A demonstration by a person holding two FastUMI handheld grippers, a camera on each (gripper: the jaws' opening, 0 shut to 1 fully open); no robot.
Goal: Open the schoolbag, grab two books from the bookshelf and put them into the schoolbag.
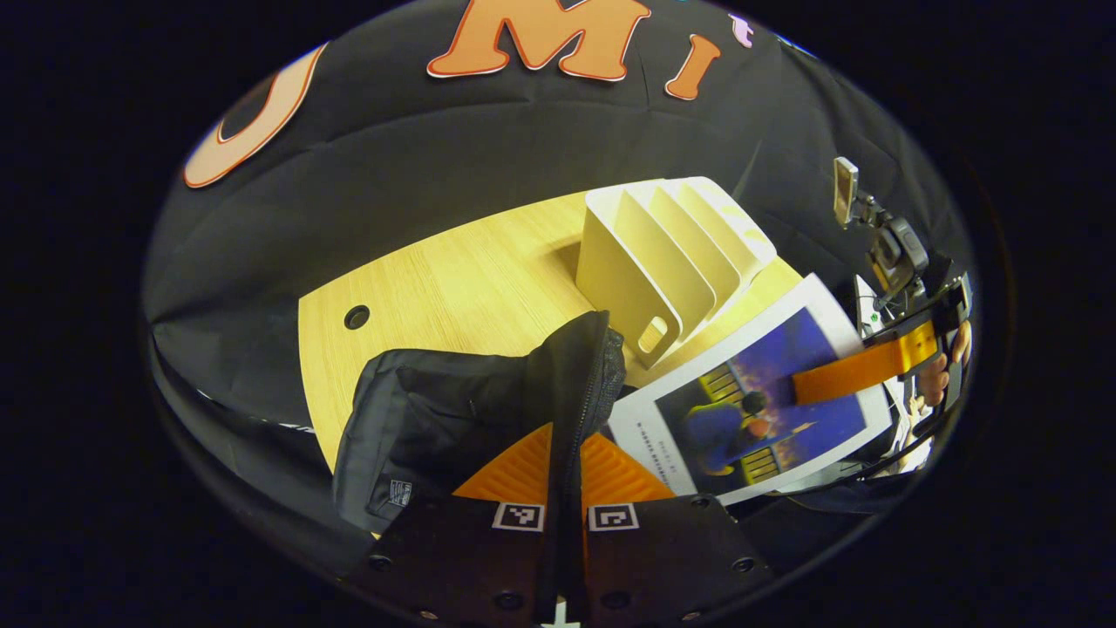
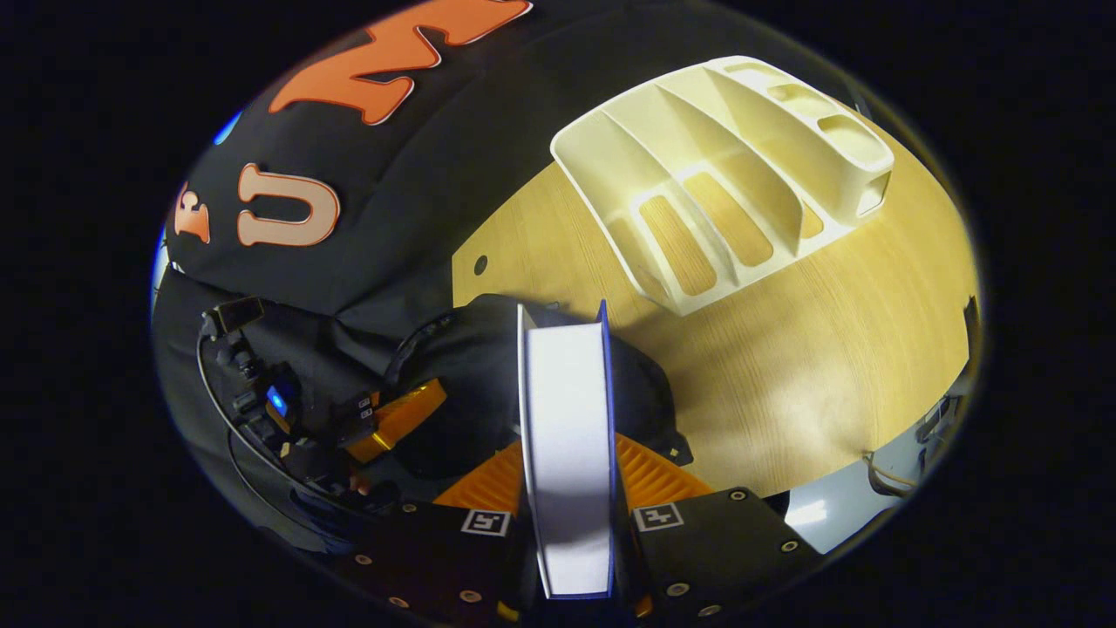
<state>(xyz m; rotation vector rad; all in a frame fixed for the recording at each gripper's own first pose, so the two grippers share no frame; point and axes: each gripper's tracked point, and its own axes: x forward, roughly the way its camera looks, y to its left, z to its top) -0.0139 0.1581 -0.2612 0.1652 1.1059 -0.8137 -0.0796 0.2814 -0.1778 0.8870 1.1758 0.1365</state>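
The black schoolbag [image 1: 436, 410] lies on the wooden table [image 1: 453, 288]. My left gripper [image 1: 565, 453] is shut on the bag's zipper edge [image 1: 580, 384] and holds it up. A book with a blue picture cover [image 1: 750, 401] hangs tilted just right of that edge, with my right gripper [image 1: 811, 384] shut on it. In the right gripper view the book [image 2: 567, 436] shows edge-on, white pages toward me, between the fingers of my right gripper [image 2: 571, 471], over the schoolbag [image 2: 471, 366]. The left gripper [image 2: 401, 419] is at the bag's left side. The white bookshelf [image 1: 663, 253] stands behind, its slots bare.
The bookshelf [image 2: 724, 174] sits toward the table's far side, with bare wood [image 2: 828, 366] between it and the bag. A round cable hole [image 1: 356, 316] lies near the table's left end. A hand [image 1: 937, 375] holds the right gripper. Cables [image 2: 889, 475] hang past the table's right edge.
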